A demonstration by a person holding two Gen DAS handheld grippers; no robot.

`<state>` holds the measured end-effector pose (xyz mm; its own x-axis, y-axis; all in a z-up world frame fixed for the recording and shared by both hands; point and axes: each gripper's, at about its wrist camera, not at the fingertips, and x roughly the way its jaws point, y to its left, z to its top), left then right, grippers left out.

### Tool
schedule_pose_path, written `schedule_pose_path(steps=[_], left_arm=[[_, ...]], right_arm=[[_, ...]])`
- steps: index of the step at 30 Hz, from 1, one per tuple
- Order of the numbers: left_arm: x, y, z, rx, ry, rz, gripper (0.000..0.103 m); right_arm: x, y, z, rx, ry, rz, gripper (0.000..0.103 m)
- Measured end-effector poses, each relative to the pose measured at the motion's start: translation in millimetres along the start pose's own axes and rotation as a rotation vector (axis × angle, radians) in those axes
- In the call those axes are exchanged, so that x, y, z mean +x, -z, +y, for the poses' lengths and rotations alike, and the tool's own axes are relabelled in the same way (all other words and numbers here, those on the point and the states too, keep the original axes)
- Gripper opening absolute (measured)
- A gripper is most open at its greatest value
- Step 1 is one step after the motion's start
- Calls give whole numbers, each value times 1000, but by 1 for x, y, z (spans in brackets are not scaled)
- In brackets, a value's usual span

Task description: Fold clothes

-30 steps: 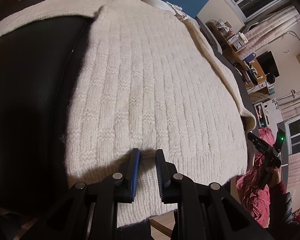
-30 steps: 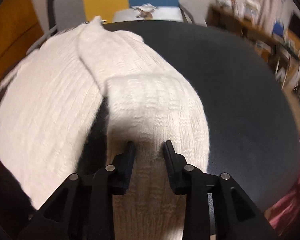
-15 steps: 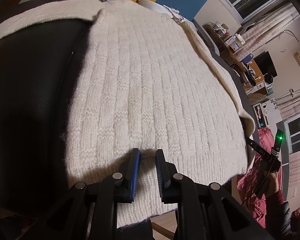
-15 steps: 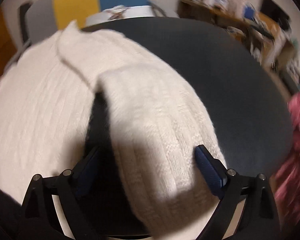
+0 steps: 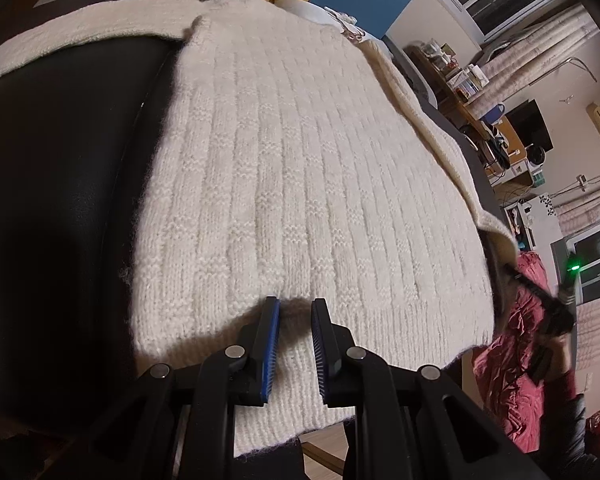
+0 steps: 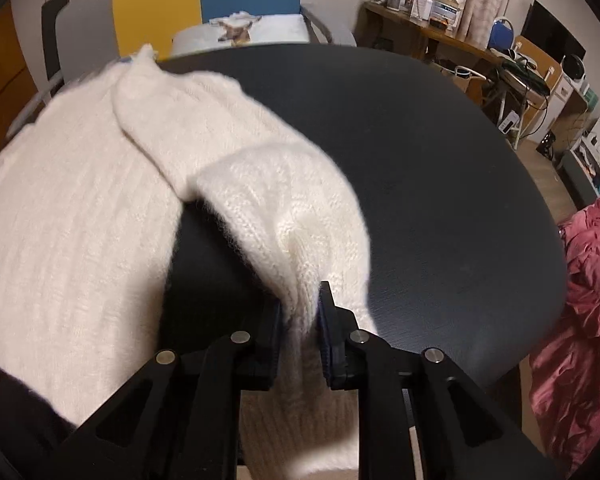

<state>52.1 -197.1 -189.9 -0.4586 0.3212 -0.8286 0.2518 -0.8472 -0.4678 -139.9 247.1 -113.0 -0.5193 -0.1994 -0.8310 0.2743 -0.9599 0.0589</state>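
Sleeve (image 6: 284,216) pinched between our right gripper (image 6: 299,300) fingers, sweater (image 5: 308,184) body leftward on black table (image 6: 440,184). Our left gripper (image 5: 293,306) parted, empty, over hem.

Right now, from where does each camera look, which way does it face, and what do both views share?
Left wrist: behind the left gripper, facing across the sweater hem; the other hand shows far right.
Right wrist: behind the right gripper, facing along the sleeve that it pinches.
Shared: the sweater, the black table, the blue and yellow wall panels.
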Motion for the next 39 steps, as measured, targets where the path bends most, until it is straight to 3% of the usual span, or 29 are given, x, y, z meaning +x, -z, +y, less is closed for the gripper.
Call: schedule_pose_path(steps=[3, 7, 12, 15, 19, 22, 26, 27, 29, 35, 37, 39], left_arm=[[1, -3, -3, 24, -14, 17, 15], [2, -6, -6, 41, -30, 38, 15], [4, -11, -8, 68, -46, 71, 15], [5, -15, -10, 84, -54, 99, 15], [2, -20, -13, 93, -71, 134, 15], [-5, -27, -20, 116, -65, 115, 15], [-10, -47, -34, 163, -43, 62, 15], [-11, -56, -37, 180, -44, 38, 15], [-12, -78, -44, 214, -60, -21, 15], [17, -158, -46, 234, -123, -124, 16], [32, -187, -45, 229, -130, -147, 16], [51, -215, -47, 222, -132, -163, 16]], right_arm=[[-12, -13, -8, 16, -17, -25, 17], [-43, -54, -41, 61, -2, -116, 17], [-24, -125, -83, 194, -10, -154, 17], [5, -157, -105, 261, 18, -116, 17], [63, -188, -128, 301, 148, -24, 17], [106, -186, -138, 296, 256, 74, 17], [146, -169, -139, 273, 251, 138, 26], [146, -165, -138, 266, 259, 123, 30], [136, -163, -142, 264, 295, 80, 60], [67, -175, -118, 123, 517, -181, 63], [47, -184, -82, 32, 430, -283, 63], [46, -195, -34, -59, 230, -293, 63]])
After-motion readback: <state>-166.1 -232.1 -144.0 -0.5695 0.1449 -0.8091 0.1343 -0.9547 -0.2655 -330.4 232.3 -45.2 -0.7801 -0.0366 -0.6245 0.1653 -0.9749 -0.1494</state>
